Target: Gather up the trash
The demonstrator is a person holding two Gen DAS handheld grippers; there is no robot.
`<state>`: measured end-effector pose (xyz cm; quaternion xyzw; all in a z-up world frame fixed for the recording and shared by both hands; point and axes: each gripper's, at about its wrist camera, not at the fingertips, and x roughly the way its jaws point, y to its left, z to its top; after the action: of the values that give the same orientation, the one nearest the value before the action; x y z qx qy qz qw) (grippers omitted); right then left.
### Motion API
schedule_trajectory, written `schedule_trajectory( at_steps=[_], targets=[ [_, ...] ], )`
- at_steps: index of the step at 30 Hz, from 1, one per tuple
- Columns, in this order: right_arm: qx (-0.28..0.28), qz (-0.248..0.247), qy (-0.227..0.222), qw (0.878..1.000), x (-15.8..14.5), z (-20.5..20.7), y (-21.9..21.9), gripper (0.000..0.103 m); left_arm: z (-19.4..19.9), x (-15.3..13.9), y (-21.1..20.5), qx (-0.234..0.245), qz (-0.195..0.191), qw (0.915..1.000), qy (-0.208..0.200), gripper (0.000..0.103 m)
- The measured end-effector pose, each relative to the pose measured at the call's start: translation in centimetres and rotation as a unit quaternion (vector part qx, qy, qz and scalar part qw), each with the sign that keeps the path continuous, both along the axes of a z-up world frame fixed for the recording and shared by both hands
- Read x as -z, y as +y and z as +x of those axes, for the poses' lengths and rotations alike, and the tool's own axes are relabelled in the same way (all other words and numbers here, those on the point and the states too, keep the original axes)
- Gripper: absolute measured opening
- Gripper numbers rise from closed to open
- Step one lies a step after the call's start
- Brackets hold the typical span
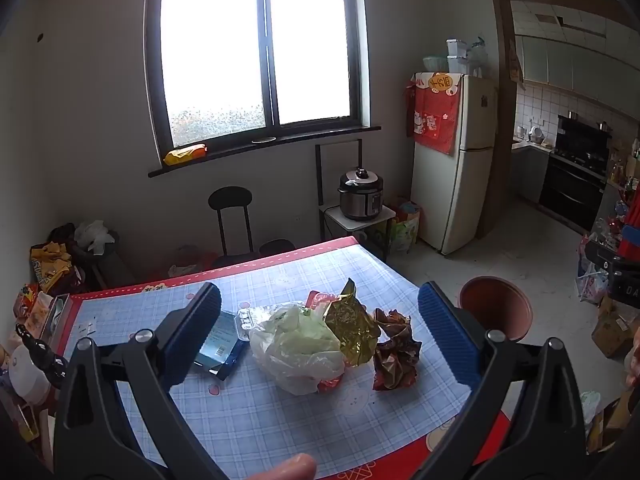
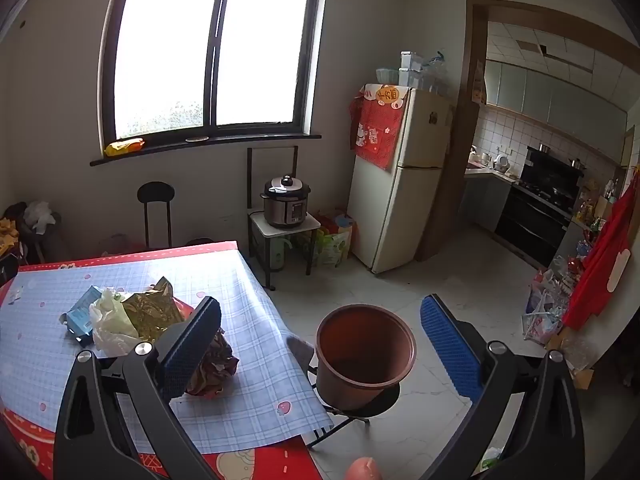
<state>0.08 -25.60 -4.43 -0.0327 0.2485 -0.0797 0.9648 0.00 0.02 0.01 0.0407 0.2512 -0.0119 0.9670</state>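
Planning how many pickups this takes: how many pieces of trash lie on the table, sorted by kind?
Plastic bags: 1, the pale bag
Foil wrappers: 2, the gold wrapper and the crumpled brown wrapper
Red wrappers: 1, the red wrapper, mostly hidden under the pile
Boxes: 1, the blue box
Blister packs: 1, the blister pack
Total: 6

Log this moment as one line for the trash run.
left gripper: open, empty | right gripper: open, empty | trash pile: on table | brown bucket: empty, beside table

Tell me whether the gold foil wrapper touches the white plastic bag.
Touching. The left wrist view shows the gold foil wrapper lying against and overlapping the white plastic bag, no gap between them.
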Motion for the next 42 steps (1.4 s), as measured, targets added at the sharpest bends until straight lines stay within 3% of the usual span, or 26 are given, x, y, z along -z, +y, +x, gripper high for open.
schedule_trajectory(
  at_steps=[42],
  targets=[
    [0.009,-0.003,-0.021,1.0,-0.65,-0.88,-0.47,0.098,-0.85,-0.74,0.16,0.008,-0.009,0.9997,-0.02,0.098]
  ],
)
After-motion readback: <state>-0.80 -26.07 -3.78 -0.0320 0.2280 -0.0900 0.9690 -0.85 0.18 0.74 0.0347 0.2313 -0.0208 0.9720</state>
